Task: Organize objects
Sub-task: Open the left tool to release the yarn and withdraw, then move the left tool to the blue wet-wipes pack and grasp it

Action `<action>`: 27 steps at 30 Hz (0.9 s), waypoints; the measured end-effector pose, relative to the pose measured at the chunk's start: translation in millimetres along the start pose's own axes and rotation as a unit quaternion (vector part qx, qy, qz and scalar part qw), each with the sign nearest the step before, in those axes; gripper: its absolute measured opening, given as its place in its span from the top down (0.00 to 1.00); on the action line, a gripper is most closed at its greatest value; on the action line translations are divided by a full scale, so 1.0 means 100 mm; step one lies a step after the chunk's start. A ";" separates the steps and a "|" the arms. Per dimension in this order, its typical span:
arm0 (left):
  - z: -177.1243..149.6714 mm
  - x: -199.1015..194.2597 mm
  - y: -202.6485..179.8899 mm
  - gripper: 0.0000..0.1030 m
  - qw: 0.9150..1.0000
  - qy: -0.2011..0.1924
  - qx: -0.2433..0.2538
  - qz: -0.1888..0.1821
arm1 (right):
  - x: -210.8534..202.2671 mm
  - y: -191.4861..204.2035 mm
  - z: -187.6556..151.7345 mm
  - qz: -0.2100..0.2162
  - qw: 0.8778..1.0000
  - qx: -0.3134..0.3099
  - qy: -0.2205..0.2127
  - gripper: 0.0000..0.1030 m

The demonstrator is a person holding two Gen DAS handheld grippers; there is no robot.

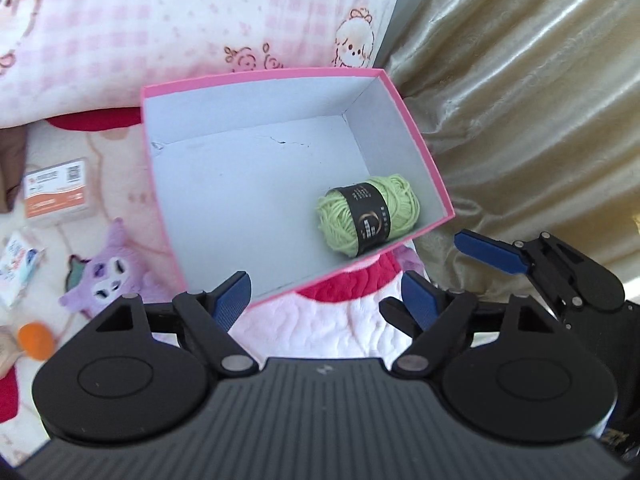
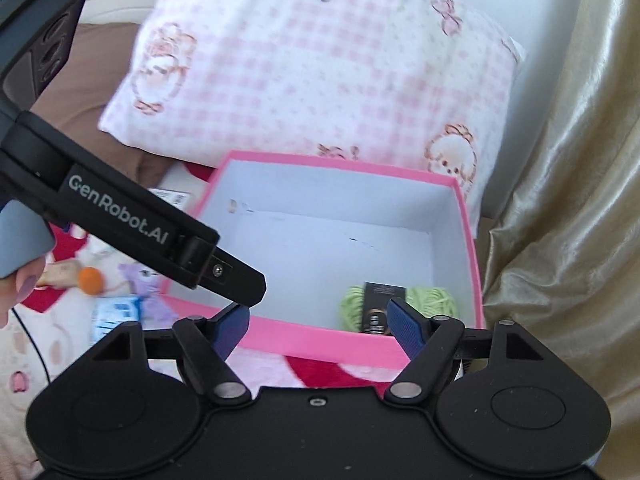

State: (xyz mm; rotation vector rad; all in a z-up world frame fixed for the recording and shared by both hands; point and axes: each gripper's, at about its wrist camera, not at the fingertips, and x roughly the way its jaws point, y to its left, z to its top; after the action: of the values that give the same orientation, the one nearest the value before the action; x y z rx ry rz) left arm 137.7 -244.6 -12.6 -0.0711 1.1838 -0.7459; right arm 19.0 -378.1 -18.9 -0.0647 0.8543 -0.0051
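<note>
The yarn (image 1: 368,214) lies on its side in the box (image 1: 416,132), against the near right corner of the box floor, its black paper band around the middle. It is the only thing inside. I judge it light and soft: it will squash under the pads and not slip much, though the smooth band may slide. Best taken across the band at mid-length, where the wraps are held tight — loose ends could snag a finger.

The box is thin pink card with a white lining, stiff enough at the rim yet likely to skid on the quilt (image 1: 328,328) if nudged.

Still out on the quilt, left of the box: a purple plush (image 1: 108,276), an orange ball (image 1: 36,340), a small packet (image 1: 18,272) and an orange-and-white case (image 1: 56,192). The plush should pinch easily by its body; the ball may roll.

The left gripper (image 1: 326,298) is spread wide and empty, at the box's near edge. The right gripper (image 2: 320,326) is likewise parted with nothing between its pads — the yarn only shows behind them.
</note>
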 end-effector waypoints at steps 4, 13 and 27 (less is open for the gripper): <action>-0.18 -0.42 0.02 0.20 0.999 -0.017 0.022 0.045 | -0.34 0.19 0.03 0.020 1.000 -0.001 -0.012 0.22; -0.55 -1.10 0.44 0.19 0.997 -0.025 -0.002 0.074 | -0.72 0.63 0.10 0.079 0.996 -0.019 -0.022 0.18; -1.02 -1.04 1.29 0.12 0.994 -0.046 -0.078 0.061 | -0.20 1.37 -0.06 0.149 0.985 -0.084 0.017 0.10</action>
State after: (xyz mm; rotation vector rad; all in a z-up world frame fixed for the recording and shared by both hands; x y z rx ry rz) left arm 95.1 -54.9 -23.8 -0.1613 1.1457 -0.5365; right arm -1.7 -241.4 -15.6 -0.0942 0.8902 0.3478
